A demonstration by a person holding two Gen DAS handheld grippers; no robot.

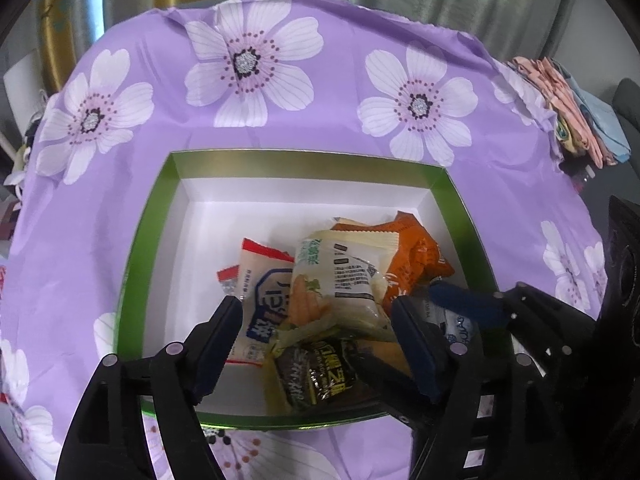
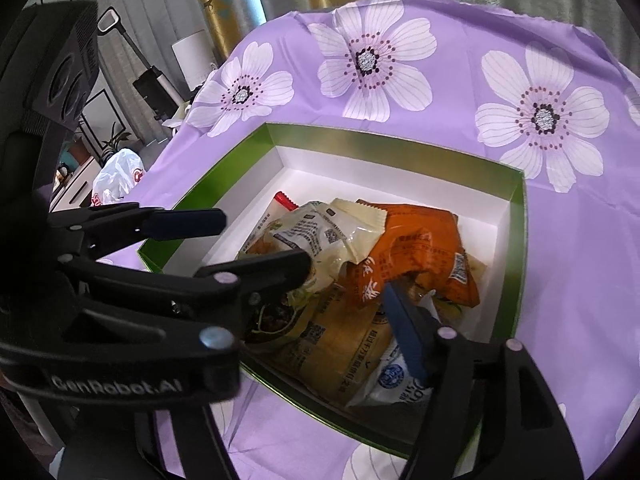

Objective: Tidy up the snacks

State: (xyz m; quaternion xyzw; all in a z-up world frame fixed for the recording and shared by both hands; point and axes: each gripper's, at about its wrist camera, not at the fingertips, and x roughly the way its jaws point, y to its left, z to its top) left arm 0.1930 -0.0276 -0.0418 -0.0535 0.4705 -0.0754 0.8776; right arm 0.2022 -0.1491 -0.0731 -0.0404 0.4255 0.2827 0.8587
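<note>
Both grippers, left (image 1: 316, 336) and right (image 2: 348, 276), hang spread over the snacks (image 1: 340, 280) piled in the box (image 1: 280, 160), lower centre. Lift straight up so the fingers snag no wrappers.

In the left wrist view, the black-and-green packet (image 1: 316, 376) is partly covered by the cream packet (image 1: 340, 276) above it and by a black finger (image 1: 416, 344) at its right. The blue-and-white sachet (image 2: 394, 380) shows only in part behind a blue-padded finger (image 2: 404, 332) in the right wrist view. Print on every wrapper is too small to read. The folded cloths (image 1: 576, 112) at the desk's far right edge are blurred, and their number cannot be told
</note>
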